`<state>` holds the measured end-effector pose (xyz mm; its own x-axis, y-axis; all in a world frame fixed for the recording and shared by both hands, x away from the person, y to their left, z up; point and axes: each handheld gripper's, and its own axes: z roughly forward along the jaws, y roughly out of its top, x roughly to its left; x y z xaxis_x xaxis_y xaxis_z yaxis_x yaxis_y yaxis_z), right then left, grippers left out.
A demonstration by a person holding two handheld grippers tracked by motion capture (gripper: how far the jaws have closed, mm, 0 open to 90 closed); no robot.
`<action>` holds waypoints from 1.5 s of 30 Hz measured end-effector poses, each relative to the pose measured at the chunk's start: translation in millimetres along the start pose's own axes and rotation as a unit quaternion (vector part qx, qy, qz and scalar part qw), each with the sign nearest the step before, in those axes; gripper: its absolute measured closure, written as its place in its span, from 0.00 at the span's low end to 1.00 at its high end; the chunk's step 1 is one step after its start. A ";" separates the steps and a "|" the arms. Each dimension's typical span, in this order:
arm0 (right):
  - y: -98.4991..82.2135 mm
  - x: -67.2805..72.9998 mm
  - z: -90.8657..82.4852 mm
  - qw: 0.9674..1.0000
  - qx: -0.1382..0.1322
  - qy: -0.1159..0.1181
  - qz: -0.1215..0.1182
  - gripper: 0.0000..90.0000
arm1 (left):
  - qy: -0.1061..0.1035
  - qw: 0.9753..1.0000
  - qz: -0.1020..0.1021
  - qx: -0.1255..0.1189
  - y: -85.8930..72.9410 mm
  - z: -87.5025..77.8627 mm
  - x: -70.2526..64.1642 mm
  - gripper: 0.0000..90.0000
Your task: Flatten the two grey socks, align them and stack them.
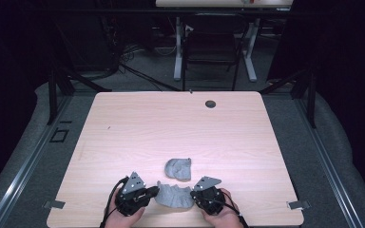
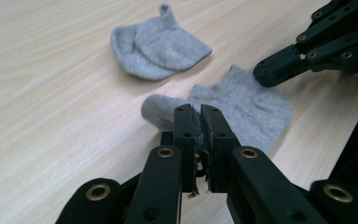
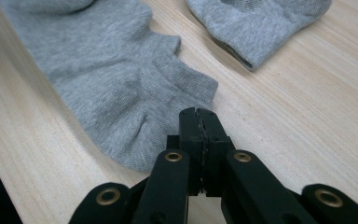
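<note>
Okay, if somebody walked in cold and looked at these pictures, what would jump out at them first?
Two small grey socks on a pale wooden table: the near sock lies flat at the near edge, stretched between the two black tools. The left tool is shut on that sock's edge, and the right tool is shut at its other end. The far sock lies crumpled just beyond, untouched.
</note>
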<state>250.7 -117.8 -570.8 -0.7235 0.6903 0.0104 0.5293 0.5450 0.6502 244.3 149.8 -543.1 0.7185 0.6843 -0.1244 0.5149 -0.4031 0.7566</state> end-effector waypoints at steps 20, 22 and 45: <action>10.9 1.4 -0.9 0.998 -0.060 0.014 -0.025 0.88 | 0.005 1.000 0.000 0.007 -7.9 16.3 13.0 0.80; 12.0 2.4 2.8 0.998 -0.058 0.023 -0.027 0.87 | 0.001 1.000 0.000 0.013 -9.8 19.4 13.7 0.79; -0.7 -2.3 3.8 0.999 -0.020 0.023 -0.023 0.88 | -0.009 0.999 0.020 0.039 -21.2 28.1 3.2 0.71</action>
<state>253.7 -117.9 -574.2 -0.7669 0.6416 0.0144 0.4779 0.5559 0.6801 248.9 143.4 -577.7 0.7470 0.6559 -0.1082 0.5208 -0.4761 0.7086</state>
